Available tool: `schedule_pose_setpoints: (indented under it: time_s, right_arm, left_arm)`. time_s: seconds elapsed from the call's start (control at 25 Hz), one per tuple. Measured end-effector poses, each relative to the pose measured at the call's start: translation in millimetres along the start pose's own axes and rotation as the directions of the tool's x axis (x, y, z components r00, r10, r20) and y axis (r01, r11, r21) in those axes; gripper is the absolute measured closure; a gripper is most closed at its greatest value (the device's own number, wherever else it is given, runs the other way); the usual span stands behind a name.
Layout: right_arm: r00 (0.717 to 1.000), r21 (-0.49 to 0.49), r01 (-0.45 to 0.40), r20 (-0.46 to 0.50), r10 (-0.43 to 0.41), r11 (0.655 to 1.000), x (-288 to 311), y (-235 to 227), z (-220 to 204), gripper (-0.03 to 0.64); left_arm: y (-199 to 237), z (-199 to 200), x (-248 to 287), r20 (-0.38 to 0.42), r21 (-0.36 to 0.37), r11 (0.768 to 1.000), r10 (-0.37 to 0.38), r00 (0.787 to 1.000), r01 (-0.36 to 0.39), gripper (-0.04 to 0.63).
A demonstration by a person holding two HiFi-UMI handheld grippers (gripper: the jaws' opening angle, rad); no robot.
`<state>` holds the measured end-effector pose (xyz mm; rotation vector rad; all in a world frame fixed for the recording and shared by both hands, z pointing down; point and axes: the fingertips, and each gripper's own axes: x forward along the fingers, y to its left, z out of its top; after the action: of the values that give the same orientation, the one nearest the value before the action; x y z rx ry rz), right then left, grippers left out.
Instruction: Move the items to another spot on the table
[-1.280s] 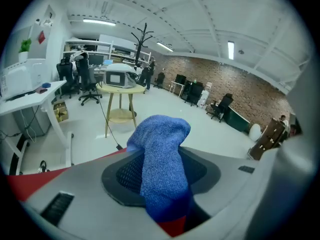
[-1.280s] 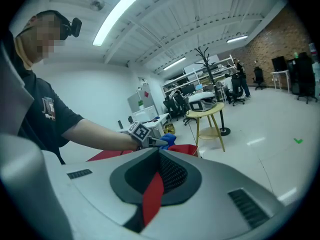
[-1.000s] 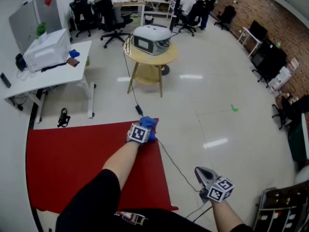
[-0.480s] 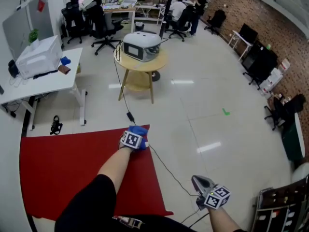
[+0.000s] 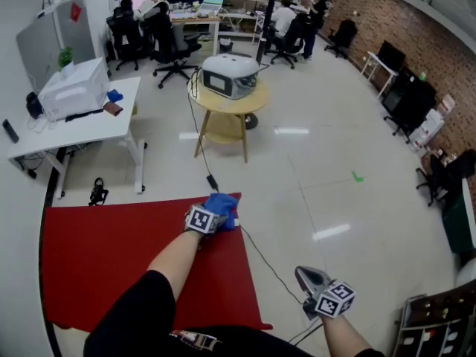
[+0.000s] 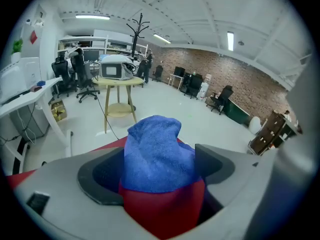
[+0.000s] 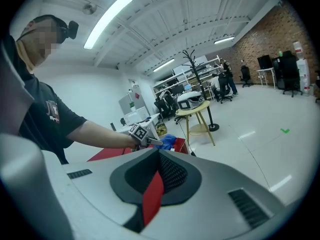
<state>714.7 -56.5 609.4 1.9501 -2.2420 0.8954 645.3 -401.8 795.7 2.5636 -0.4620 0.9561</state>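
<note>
A bunched blue cloth (image 5: 222,207) sits on the red table (image 5: 104,259) at its far right corner. My left gripper (image 5: 216,216) reaches to it across the table. In the left gripper view the blue cloth (image 6: 157,149) stands in a peak between the jaws of the left gripper (image 6: 157,170). Those jaws have just been opening and now stand wide, open around the cloth. My right gripper (image 5: 306,275) hangs off the table's right side over the floor, shut and empty. The right gripper (image 7: 159,156) looks toward the left arm and the blue cloth (image 7: 169,140).
A black cable (image 5: 256,248) runs from the table's right edge across the shiny floor. Beyond stand a round wooden table (image 5: 230,99) with a white machine, a white desk (image 5: 82,121) with a printer, and office chairs with people. A brown shelf unit (image 5: 435,326) stands at the lower right.
The left gripper's jaws have spread apart around the blue cloth, and more of the cloth shows beyond the marker cube. The right gripper has stayed put.
</note>
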Motion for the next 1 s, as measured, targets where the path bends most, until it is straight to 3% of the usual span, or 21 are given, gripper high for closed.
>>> schedule_pose_setpoints:
  time_s: [0.12,0.24,0.32,0.4,0.48,0.6,0.72,0.88,1.0]
  right_arm:
    - [1.000,-0.012,-0.018,-0.003,0.018,1.000,8,11,3,0.630]
    - [0.998,-0.030,-0.057,-0.018,0.056,0.998,16,26,4,0.630]
    - [0.997,-0.043,-0.073,-0.024,0.072,0.996,24,43,7,0.630]
    - [0.995,-0.057,-0.102,-0.018,0.101,0.993,38,64,9,0.630]
    - [0.990,-0.076,-0.138,-0.014,0.137,0.988,55,92,6,0.630]
    - [0.986,-0.098,-0.164,-0.008,0.164,0.982,80,149,3,0.630]
    - [0.985,-0.115,-0.168,0.011,0.171,0.979,101,213,0,0.630]
    - [0.982,-0.117,-0.181,0.032,0.185,0.977,122,294,-21,0.630]
    - [0.975,-0.125,-0.215,0.026,0.220,0.968,125,347,-35,0.630]
  left_arm:
    - [3,0,-31,0.062,-0.016,1.000,-0.011,0.998,0.012,0.165]
    - [-19,-5,-77,0.132,0.002,0.996,-0.093,0.987,0.093,0.200]
    - [-29,-7,-119,0.210,0.036,0.993,-0.120,0.970,0.115,0.325]
    - [-36,-5,-173,0.308,0.091,0.991,-0.121,0.944,0.098,0.504]
    - [-40,-13,-228,0.385,0.120,0.988,-0.134,0.913,0.094,0.600]
    - [-42,-43,-301,0.449,0.114,0.977,-0.214,0.868,0.182,0.603]
    - [-39,-77,-367,0.474,0.107,0.948,-0.313,0.823,0.299,0.603]
    - [-33,-132,-442,0.422,0.143,0.928,-0.371,0.827,0.344,0.603]
    - [-35,-171,-493,0.416,0.116,0.927,-0.370,0.831,0.355,0.604]
